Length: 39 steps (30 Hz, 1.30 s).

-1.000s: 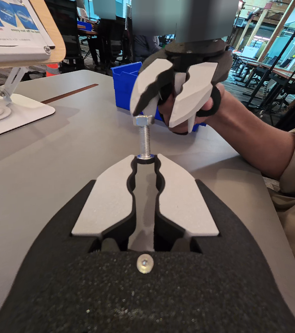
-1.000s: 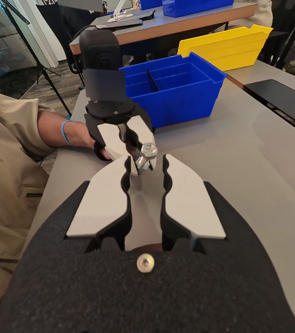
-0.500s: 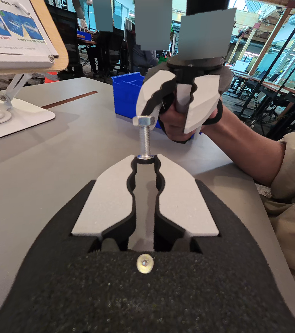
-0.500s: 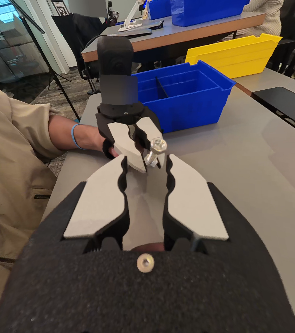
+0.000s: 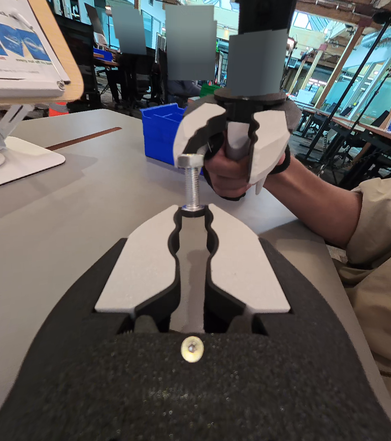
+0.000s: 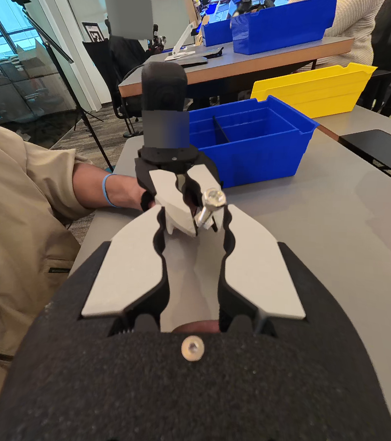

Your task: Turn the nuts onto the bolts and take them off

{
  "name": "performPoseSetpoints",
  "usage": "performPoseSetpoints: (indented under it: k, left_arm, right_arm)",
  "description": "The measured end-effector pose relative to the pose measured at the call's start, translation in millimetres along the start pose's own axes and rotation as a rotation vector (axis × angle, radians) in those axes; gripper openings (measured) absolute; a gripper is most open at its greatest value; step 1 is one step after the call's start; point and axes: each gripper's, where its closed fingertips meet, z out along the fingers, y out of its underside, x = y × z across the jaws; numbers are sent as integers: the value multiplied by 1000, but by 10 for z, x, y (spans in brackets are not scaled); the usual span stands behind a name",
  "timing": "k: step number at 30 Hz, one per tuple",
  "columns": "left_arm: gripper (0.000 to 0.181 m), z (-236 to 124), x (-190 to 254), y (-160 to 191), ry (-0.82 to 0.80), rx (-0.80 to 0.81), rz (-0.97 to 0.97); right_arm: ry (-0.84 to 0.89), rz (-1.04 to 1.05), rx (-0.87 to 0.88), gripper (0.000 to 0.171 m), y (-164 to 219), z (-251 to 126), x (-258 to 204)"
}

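Note:
My left gripper [image 5: 192,210] is shut on the lower end of a silver bolt [image 5: 191,185] and holds it upright above the grey table [image 5: 75,214], hex head on top. A dark ring sits at the bolt's base between the tips; I cannot tell whether it is a nut. My right gripper [image 5: 218,176] is open, and one finger [image 5: 189,133] rests beside the hex head. In the right wrist view the right gripper [image 6: 194,210] straddles the left gripper [image 6: 204,226] and the bolt [image 6: 210,205].
A blue divided bin [image 6: 249,145] stands on the table behind the grippers and also shows in the left wrist view [image 5: 161,133]. A yellow bin [image 6: 313,90] is beyond it. A white stand with an instruction sheet [image 5: 15,148] stands at far left. The person's sleeves border the table edge. Left and right tips are no more than a few centimetres apart.
My right gripper's jaws have opened a little wider and it has tilted more upright next to the bolt head. My left gripper keeps the bolt held upright.

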Motion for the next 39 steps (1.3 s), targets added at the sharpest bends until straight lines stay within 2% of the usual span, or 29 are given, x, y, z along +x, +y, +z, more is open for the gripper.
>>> performPoseSetpoints:
  k: [5, 12, 16, 19, 23, 28, 32, 34, 39]
  left_arm:
    - [18, -56, -15, -76, 5, 33, -13]
    - [18, 66, 135, 58, 57, -30, 22]
    - [18, -17, 26, -22, 21, 4, 0]
    - [18, -92, -61, -96, -8, 32, -12]
    - [18, -69, 27, -94, 36, 31, -10]
    - [18, 55, 198, 41, 111, -25, -2]
    - [18, -29, 74, -52, 89, 30, -66]
    - [18, -109, -28, -130, 61, 66, -91]
    - [18, -133, 13, -174, 73, 77, -65]
  right_arm:
    - [26, -3, 18, 47, -31, -28, 43]
    - [-29, -9, 13, 50, -5, 100, -86]
    - [-17, 0, 18, 55, -16, 65, -53]
    - [-10, -3, 40, 51, -67, 1, -34]
    - [16, 2, 45, 54, -65, 13, 11]
    - [-49, -6, 36, 56, -42, 126, -136]
    - [-33, 1, 42, 62, -53, 103, -104]
    - [-35, 2, 56, 55, -83, 47, -91]
    - [2, 7, 67, 57, -104, 23, -24]
